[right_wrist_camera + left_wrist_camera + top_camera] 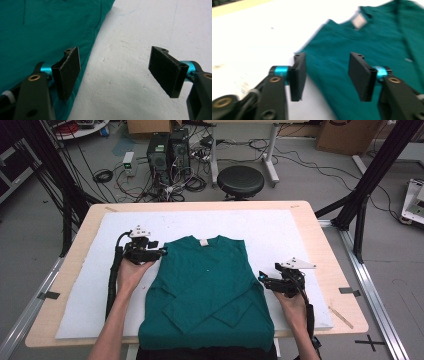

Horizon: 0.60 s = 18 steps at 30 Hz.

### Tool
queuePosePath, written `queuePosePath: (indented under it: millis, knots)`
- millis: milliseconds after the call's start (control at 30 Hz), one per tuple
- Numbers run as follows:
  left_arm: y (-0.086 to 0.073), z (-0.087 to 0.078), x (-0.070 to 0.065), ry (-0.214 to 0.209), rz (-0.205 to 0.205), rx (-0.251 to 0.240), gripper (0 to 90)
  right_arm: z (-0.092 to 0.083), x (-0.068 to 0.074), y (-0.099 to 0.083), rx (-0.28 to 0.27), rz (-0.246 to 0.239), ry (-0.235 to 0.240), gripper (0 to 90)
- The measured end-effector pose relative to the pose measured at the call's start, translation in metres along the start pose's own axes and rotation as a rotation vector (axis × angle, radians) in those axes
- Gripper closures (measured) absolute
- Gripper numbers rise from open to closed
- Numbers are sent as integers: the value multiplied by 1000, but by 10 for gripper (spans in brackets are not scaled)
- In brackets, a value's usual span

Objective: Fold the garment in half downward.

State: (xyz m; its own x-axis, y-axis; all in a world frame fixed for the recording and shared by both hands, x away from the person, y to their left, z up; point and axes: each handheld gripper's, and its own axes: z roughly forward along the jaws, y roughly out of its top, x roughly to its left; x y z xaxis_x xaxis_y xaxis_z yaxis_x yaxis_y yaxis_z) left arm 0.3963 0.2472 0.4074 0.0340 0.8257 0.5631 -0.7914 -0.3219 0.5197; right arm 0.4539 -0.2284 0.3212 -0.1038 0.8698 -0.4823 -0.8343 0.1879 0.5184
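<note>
the green sweater (207, 285) lies flat on the white pad (300, 240), sleeves folded across its near half, likely mid-fold. the right gripper (270, 281) waits at its right edge, jaws apart, empty. farther, the left gripper (157, 252) hovers by the left shoulder, jaws apart, nothing between. a stool (240, 181) stands beyond the table, out of the way.

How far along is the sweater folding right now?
Done: both sleeves of the green sweater lie folded across its body on the white mat. In hand: nothing; the left tongs are open over the shoulder, the right tongs open astride the side edge. Left: folding the body itself.
</note>
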Motion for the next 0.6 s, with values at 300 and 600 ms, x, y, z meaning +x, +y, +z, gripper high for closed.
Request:
queuePosePath:
  millis: [300,600]
  knots:
    - [-2,45,16,56,-36,90,499,0,0,0,2,-4,-1,260]
    - [-10,57,18,6,-10,68,437,0,1,0,3,-3,-2,260]
